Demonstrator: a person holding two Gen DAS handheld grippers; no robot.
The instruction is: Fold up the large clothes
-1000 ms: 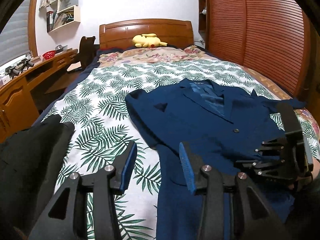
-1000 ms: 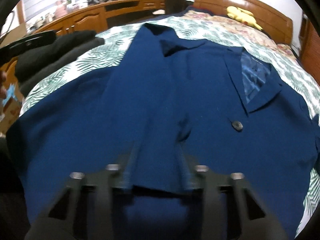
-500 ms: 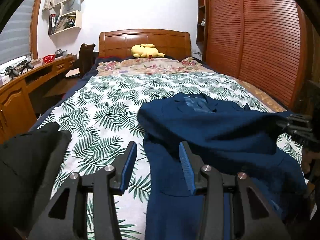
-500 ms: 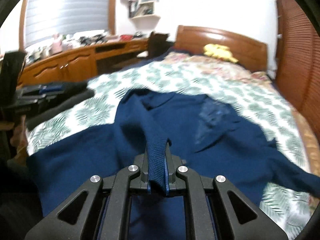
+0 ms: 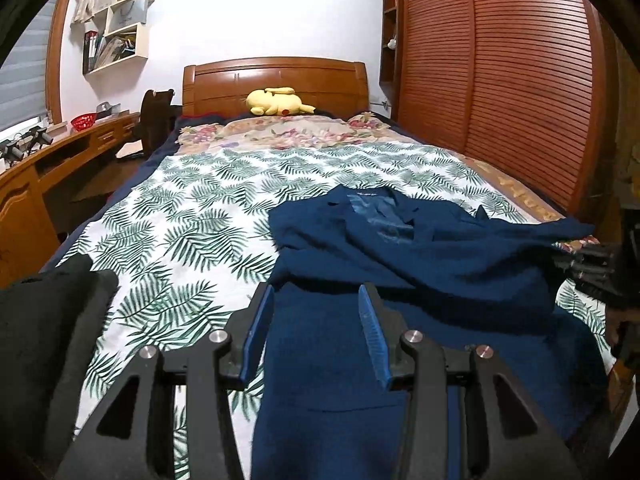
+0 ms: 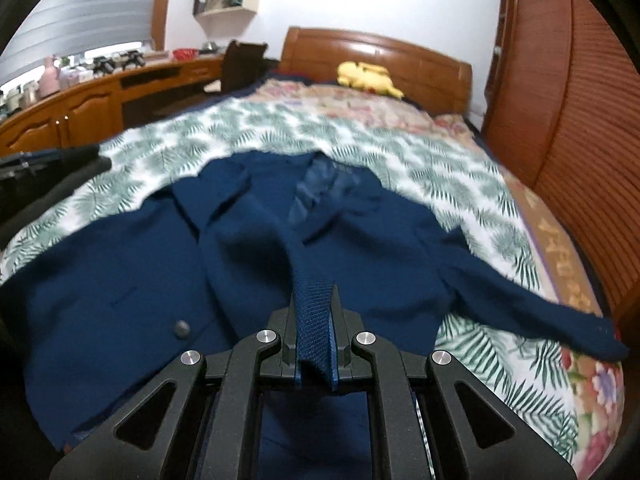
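A navy blue jacket [image 5: 420, 264] lies across the leaf-print bedspread [image 5: 192, 216], collar toward the headboard. My right gripper [image 6: 314, 320] is shut on a pinched fold of the jacket [image 6: 120, 280] and holds that fold up off the bed. One sleeve [image 6: 540, 312] trails toward the bed's right edge, and a dark button [image 6: 181, 328] shows on the front panel. My left gripper [image 5: 316, 332] hovers open above the jacket's lower hem, with nothing between its blue pads. The right gripper [image 5: 600, 268] also shows at the right edge of the left wrist view.
A black garment [image 5: 44, 320] is heaped at the bed's near left corner. A yellow plush toy [image 5: 276, 102] rests against the wooden headboard [image 5: 276, 76]. A wooden desk [image 5: 24, 200] and chair [image 5: 154, 120] line the left side, and louvred wardrobe doors [image 5: 500, 80] the right.
The right gripper closed on a fold of the jacket and rose, bunching the flat front panel up. The left gripper stayed open and drifted slightly over the hem.
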